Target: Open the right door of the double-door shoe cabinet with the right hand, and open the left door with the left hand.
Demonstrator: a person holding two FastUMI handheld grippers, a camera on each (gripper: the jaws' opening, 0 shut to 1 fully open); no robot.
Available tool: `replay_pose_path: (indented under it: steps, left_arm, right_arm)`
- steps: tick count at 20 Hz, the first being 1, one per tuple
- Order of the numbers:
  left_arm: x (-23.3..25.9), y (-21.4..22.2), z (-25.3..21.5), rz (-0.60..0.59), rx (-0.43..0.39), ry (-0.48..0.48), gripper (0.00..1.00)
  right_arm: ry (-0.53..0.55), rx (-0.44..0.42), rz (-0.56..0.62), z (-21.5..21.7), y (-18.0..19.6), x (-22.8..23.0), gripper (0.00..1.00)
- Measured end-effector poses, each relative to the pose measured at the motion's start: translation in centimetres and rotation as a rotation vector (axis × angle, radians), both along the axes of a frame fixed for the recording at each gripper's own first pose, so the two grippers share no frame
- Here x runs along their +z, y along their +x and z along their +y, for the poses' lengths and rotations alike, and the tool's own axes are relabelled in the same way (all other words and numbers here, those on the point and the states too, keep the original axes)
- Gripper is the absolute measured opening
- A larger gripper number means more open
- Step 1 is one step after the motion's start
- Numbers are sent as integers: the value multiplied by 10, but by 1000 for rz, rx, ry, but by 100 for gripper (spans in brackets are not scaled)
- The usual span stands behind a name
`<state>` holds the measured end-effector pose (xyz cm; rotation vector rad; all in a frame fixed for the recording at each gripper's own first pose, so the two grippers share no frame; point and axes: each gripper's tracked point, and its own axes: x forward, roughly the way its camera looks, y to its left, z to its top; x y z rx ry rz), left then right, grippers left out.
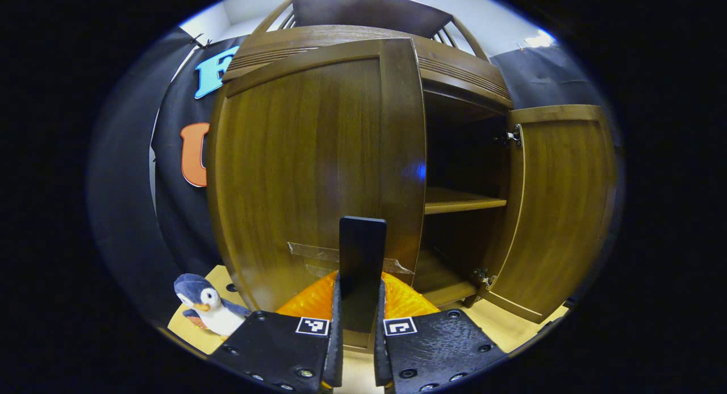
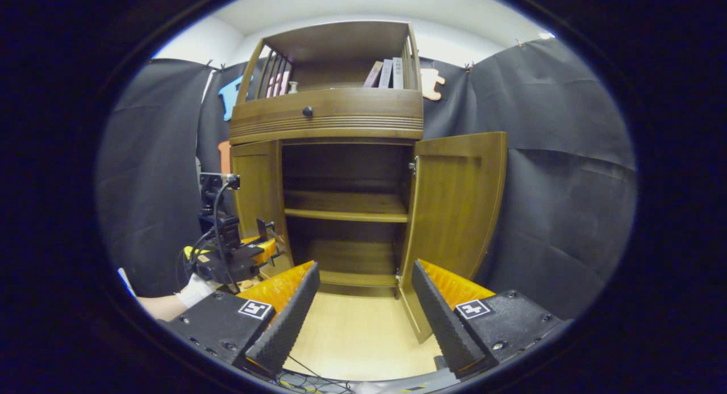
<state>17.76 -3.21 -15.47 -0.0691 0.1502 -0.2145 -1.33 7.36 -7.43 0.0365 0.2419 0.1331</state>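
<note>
The brown wooden shoe cabinet [image 2: 326, 113] stands ahead. Its right door [image 2: 454, 212] is swung wide open and shows again at the right of the left gripper view [image 1: 556, 212]. The left door [image 1: 318, 167] stands close in front of my left gripper [image 1: 359, 280], which is shut on a black handle tab [image 1: 362, 240] at the door's lower edge. In the right gripper view the left door [image 2: 258, 189] is partly swung out, with the left gripper [image 2: 250, 255] and a hand at its lower edge. My right gripper [image 2: 363, 309] hangs open in front of the cabinet, holding nothing.
Inside the cabinet a shelf [image 2: 346, 212] and a dark interior show. A drawer with a round knob [image 2: 307, 111] sits above the doors, with books [image 2: 389, 73] on top. A penguin plush [image 1: 207, 306] lies on the light wooden floor [image 2: 363, 337] left of the cabinet.
</note>
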Motion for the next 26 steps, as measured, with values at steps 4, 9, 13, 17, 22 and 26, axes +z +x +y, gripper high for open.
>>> replay_pose_path:
  steps: [4, 9, 13, 17, 22, 26]
  left_arm:
    - [0, -22, 16, 3, 24, 1, 20]
    - [-1, -48, 43, 0, 81, -2, 20]
    - [-3, -62, 61, 5, 112, 5, 20]
    - [-5, -74, 80, 16, 156, -7, 10]
    - [-6, -84, 101, 15, 187, 6, 11]
    - [-7, -99, 130, 22, 242, 17, 2]
  right_arm:
    - [-7, 38, 0, 12, -2, -2, 100]
    - [-4, 80, -8, 19, -9, 3, 100]
    - [-2, 101, -8, 25, -13, 0, 100]
    - [15, 117, 3, 29, -14, -4, 100]
    - [19, 136, 3, 36, -14, -5, 100]
    - [25, 147, 7, 39, -14, -6, 100]
